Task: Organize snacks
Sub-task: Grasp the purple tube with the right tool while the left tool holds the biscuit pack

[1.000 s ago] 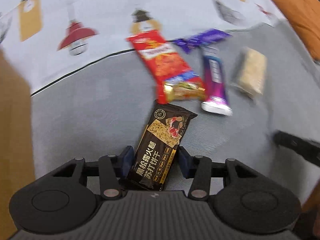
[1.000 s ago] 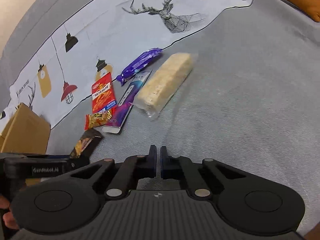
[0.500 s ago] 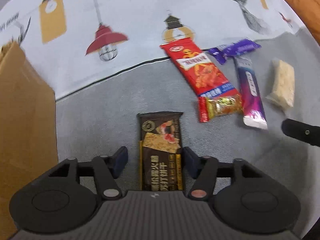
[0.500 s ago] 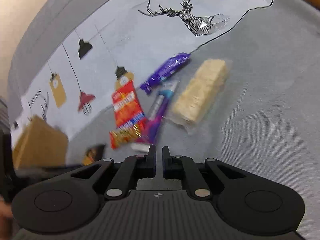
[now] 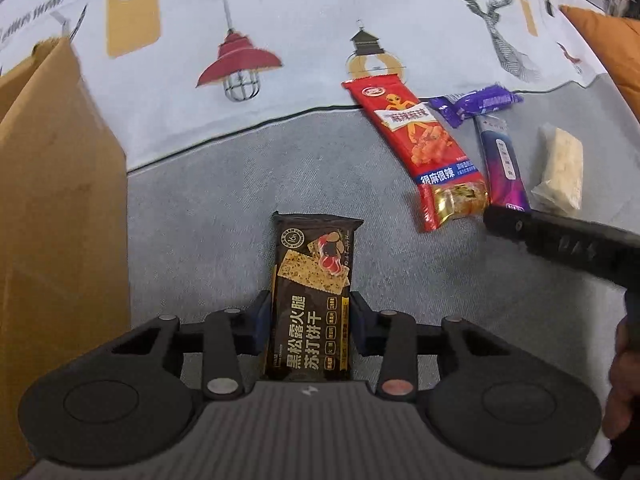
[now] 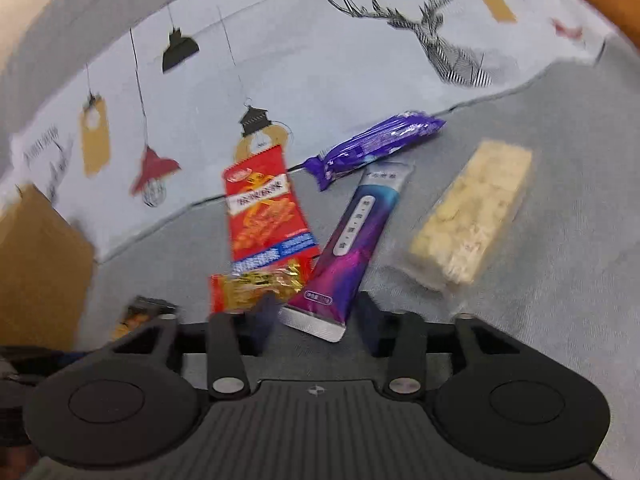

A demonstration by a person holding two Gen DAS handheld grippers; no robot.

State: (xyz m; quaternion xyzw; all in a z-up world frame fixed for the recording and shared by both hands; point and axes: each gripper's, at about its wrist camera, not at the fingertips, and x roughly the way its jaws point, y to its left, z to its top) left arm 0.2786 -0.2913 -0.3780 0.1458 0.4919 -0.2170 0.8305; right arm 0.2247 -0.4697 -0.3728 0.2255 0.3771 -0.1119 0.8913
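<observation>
A black cracker packet [image 5: 312, 280] lies lengthwise on the grey cushion between the pads of my left gripper [image 5: 310, 312]. The jaws are closing and the pads touch both its long edges. My right gripper [image 6: 316, 316] is opening. The near end of a purple-blue stick pack [image 6: 356, 232] lies between its fingers, untouched. Beside that stick lie a red packet [image 6: 264, 212], a small gold-and-red sweet [image 6: 256, 284], a purple wrapper [image 6: 376, 140] and a pale bar in clear wrap [image 6: 472, 216]. The right gripper's black finger [image 5: 560, 240] shows in the left wrist view.
An open cardboard box [image 5: 52, 200] stands at the left, close to the black packet. A white printed cloth [image 5: 280, 20] covers the far part of the grey seat [image 5: 200, 200]. An orange cushion [image 5: 608, 44] sits at the far right. A hand [image 5: 624, 380] shows at the right edge.
The black packet, first slanted, now lies straight between the left jaws, which widened and then narrowed. The right gripper moved towards the snacks, and its jaws went from shut to apart.
</observation>
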